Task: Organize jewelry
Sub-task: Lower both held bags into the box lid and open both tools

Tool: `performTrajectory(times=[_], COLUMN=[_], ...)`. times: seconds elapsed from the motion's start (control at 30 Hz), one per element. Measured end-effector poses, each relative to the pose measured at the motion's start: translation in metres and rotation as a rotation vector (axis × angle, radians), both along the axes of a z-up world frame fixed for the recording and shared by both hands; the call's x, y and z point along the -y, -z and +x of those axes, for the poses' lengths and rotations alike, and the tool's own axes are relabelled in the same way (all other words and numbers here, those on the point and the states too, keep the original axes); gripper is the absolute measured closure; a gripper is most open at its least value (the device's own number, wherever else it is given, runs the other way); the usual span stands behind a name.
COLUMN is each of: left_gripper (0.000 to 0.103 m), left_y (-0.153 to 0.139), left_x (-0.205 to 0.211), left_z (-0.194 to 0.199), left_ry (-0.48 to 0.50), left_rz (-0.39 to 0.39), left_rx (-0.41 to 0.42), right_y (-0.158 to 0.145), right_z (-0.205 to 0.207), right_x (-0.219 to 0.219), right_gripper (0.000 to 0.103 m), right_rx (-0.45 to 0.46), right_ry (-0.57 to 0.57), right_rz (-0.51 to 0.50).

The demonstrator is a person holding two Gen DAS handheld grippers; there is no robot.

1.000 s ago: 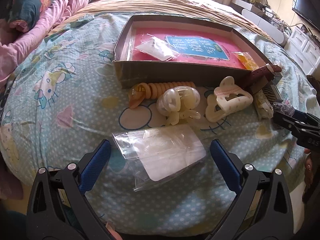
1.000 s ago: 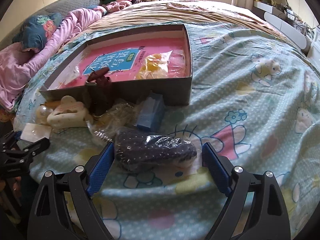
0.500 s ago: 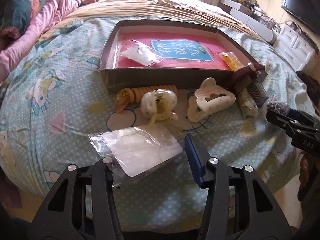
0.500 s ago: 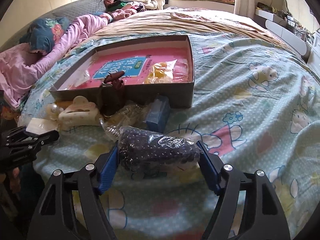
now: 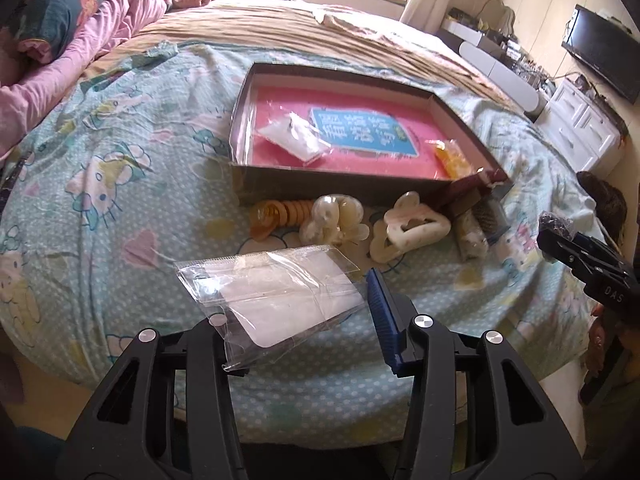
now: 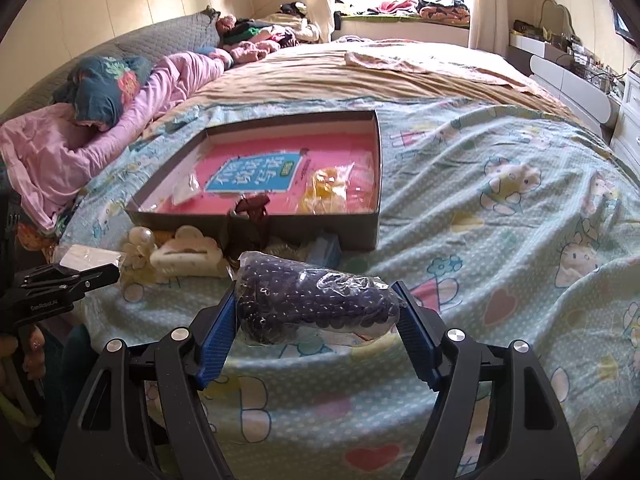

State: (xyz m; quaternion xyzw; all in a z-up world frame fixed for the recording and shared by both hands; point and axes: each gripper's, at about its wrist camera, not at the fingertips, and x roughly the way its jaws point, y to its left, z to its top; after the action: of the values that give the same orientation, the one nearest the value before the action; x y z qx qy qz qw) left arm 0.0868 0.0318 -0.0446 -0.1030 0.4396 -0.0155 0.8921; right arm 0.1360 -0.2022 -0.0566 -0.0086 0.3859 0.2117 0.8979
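Bedroom scene, sunlit window at the back, and all the action is on a bed [image 6: 500, 216] under a pale blue cartoon-print sheet. Left gripper [image 5: 300, 316] first: its jaws are closing, and between them sits a clear zip bag [image 5: 276, 300] with a white card inside, pinched at its near corner and raised off the sheet. Over to the right gripper [image 6: 316, 320]: jaws fairly wide but pressed on both ends of a plastic bag of dark purple beads [image 6: 316, 304], held clear above the bedding. Moving outward now, a row of loose pieces lies along the near wall of the box: an orange spiral hair tie [image 5: 280, 216], a pearly cream hair claw [image 5: 336, 220], a white cloud-shaped claw clip [image 5: 412, 228] (that one looks biggest of the lot), then a dark brown piece [image 6: 252, 216] leaning on the box wall and something blue [image 6: 326, 250] tucked beside it. Behind them, the shallow cardboard box [image 5: 332, 184] with a pink floor and blue label holds a small white packet [image 5: 292, 140] and a yellow packet [image 5: 450, 158]. Pink bedding [image 6: 72, 148] is heaped at far left.
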Motion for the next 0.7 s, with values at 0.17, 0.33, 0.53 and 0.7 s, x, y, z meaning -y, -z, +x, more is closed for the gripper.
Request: performTrajectory(times=[0.17,0.33,0.53,0.7], left_gripper=[0.065,0.065,0.065,0.065], left_y=[-0.015,-0.026,-0.030,-0.034], left_x=[-0.005,-0.012,-0.022,-0.028], left_z=[-0.003,-0.003,0.002,0.008], left_ry=[-0.014,-0.041,-0.068,-0.078], left_rz=[-0.007,-0.005,-0.013,-0.012], left_rx=[0.042,0.074,0.085,0.089], right_y=[-0.015,-0.026,-0.036,-0.043], right_z=[0.002,0.008,0.021,0.032], right_x=[0.001,0.000,-0.003,-0.009], right_gripper=[0.031,0.031,0.031,0.031], right_rx=[0.027,0.050,0.065,0.083], right_ry=[-0.002,-0.005,-0.003,-0.005], right_rz=[0.017,0.031,0.037,0.041])
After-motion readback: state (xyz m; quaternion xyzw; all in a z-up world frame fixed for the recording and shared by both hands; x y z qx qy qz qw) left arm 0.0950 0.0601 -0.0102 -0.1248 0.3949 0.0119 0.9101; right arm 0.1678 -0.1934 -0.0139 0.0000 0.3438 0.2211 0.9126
